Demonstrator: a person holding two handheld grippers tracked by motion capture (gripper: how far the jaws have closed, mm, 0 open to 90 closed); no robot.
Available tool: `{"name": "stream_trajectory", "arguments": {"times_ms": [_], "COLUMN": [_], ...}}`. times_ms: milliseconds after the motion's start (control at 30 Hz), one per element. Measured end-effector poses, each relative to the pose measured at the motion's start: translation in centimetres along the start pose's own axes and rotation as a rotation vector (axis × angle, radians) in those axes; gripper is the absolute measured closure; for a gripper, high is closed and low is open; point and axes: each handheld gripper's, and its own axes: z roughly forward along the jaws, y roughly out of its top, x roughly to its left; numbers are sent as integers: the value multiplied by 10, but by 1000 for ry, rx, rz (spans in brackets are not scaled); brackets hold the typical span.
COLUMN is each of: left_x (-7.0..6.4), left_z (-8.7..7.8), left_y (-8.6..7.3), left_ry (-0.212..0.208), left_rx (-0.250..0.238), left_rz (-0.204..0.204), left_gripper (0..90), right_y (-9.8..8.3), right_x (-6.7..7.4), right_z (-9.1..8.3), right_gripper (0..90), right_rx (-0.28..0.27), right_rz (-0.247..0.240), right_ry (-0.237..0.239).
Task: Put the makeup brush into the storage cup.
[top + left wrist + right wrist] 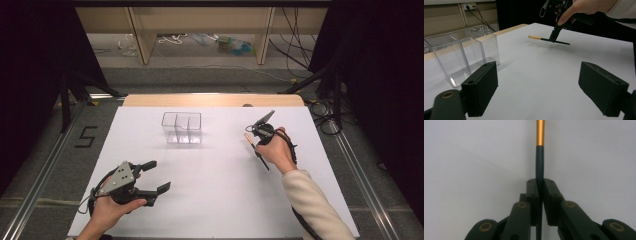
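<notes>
The clear divided box holds nothing — right gripper fingers clamp the brush, left gripper fingers wide.

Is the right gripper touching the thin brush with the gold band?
Touching. In the right gripper view, the right gripper is shut on the brush, with both pads pressed against its dark handle and no gap.

The brush has a smooth dark handle with a satin gold metal band. The clear box looks like glossy see-through plastic, standing on a matt white sheet over a pale wooden table.
</notes>
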Motion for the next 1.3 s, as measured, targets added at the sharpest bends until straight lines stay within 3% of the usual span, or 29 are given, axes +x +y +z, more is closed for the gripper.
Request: {"name": "stream_trajectory", "arguments": {"times_ms": [133, 167, 233, 267, 433, 467, 500, 600, 867, 1000, 1100, 1300], "left_x": [0, 0, 0, 0, 1, 1, 0, 0, 0, 1, 0, 0], "left_z": [0, 0, 0, 0, 0, 0, 0, 0, 0, 0, 0, 0], "left_y": [0, 0, 0, 0, 0, 0, 0, 0, 0, 0, 0, 0], "left_ry": [2, 2, 1, 2, 3, 3, 2, 3, 3, 3, 3, 1], "left_rx": [2, 1, 2, 2, 0, 0, 0, 0, 0, -1, 0, 3], "left_rz": [1, -1, -1, 1, 3, 3, 2, -6, 3, 3, 2, -2], "left_gripper": [159, 159, 159, 159, 159, 159, 159, 159, 159, 158, 159, 159], "right_y": [-2, -3, -4, -5, -8, -9, -11, -17, -18, -20, -22, -27], "right_x": [0, 3, 3, 3, 3, 3, 0, 1, 5, 6, 4, 5], "right_z": [-3, -6, -6, -9, -16, -17, -17, -21, -24, -28, -30, -33], "right_gripper": [839, 839, 839, 839, 839, 839, 839, 839, 839, 839, 839, 839], "right_rx": [-55, -69, -96, -120, -199, -224, -277, -353, -450, -457, -507, -530], "right_rz": [-14, 23, 5, 28, 33, 25, -39, -82, -124, -111, -142, -142], "right_ry": [-2, 34, 9, 21, 42, 43, 36, 28, 34, 52, 61, 94]}}
